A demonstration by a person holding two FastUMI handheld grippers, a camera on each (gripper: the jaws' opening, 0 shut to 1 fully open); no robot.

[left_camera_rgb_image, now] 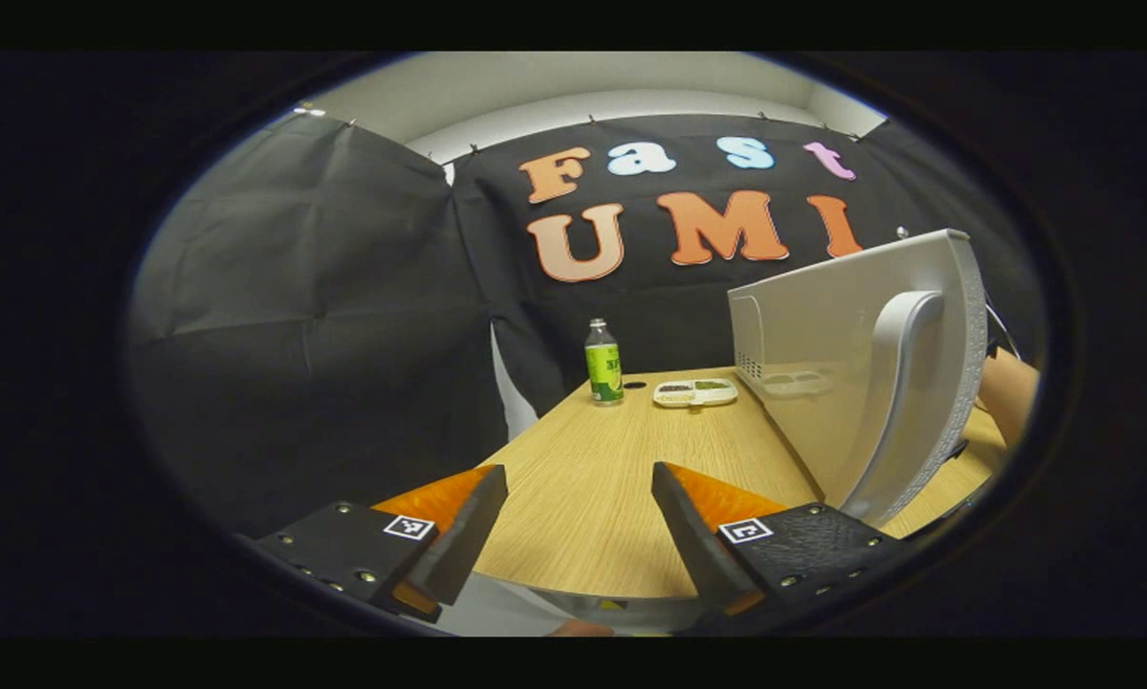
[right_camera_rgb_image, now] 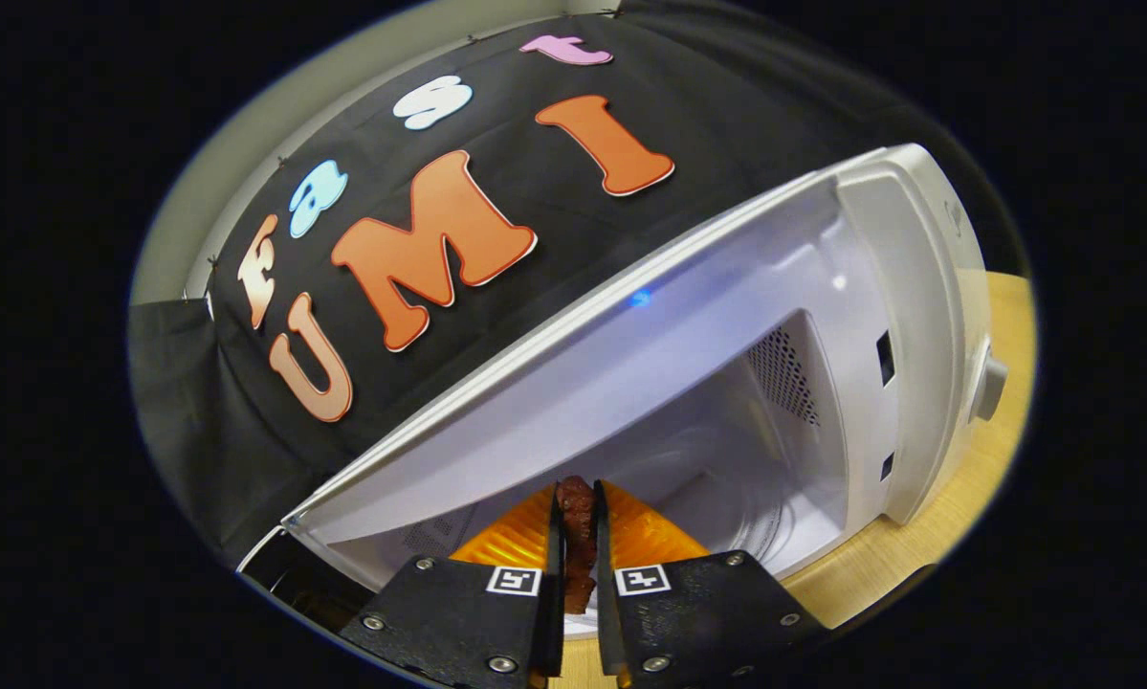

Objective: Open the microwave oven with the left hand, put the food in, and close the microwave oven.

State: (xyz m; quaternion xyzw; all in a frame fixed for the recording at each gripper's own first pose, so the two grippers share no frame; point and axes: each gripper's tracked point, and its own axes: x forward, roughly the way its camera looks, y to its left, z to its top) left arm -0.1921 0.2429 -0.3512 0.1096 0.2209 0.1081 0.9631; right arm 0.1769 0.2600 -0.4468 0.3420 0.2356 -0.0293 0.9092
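Left gripper (left_camera_rgb_image: 573, 522): I held it spread and empty, low over the near edge of the table (left_camera_rgb_image: 592, 478), back from the oven so the swung door had room.
Right gripper (right_camera_rgb_image: 573, 545): I had it pinched tight on the food (right_camera_rgb_image: 578, 536), a dark reddish piece standing between both fingers, so it would not slip on the way in.
Food, place: at the mouth of the microwave (right_camera_rgb_image: 726, 383), not yet set down; the cavity floor lay just beyond my fingertips.
Microwave: white, on the right of the table, cavity open and lit pale inside, vent holes on its far inner wall. A knob (right_camera_rgb_image: 989, 383) stuck out on the control side.
Door (left_camera_rgb_image: 879, 373): swung wide open toward me in the left gripper view, its curved handle (left_camera_rgb_image: 893, 402) facing out; I judged it was left that way to keep the opening free for the right hand.
Tray (left_camera_rgb_image: 695, 391): a white divided dish with bits of food, at the far side of the table, near the oven's left wall, untouched.
Bottle (left_camera_rgb_image: 604, 362): green-labelled, upright, left of the tray and apart from it, out of the working path.
Hand (left_camera_rgb_image: 1008, 392): part of an arm showed past the door's right edge.
Step, as judged: door open, food going in; placing and closing were still to do.
Risk, as judged: the piece could tip when released, and the door edge stood close to my left fingers for the closing push.
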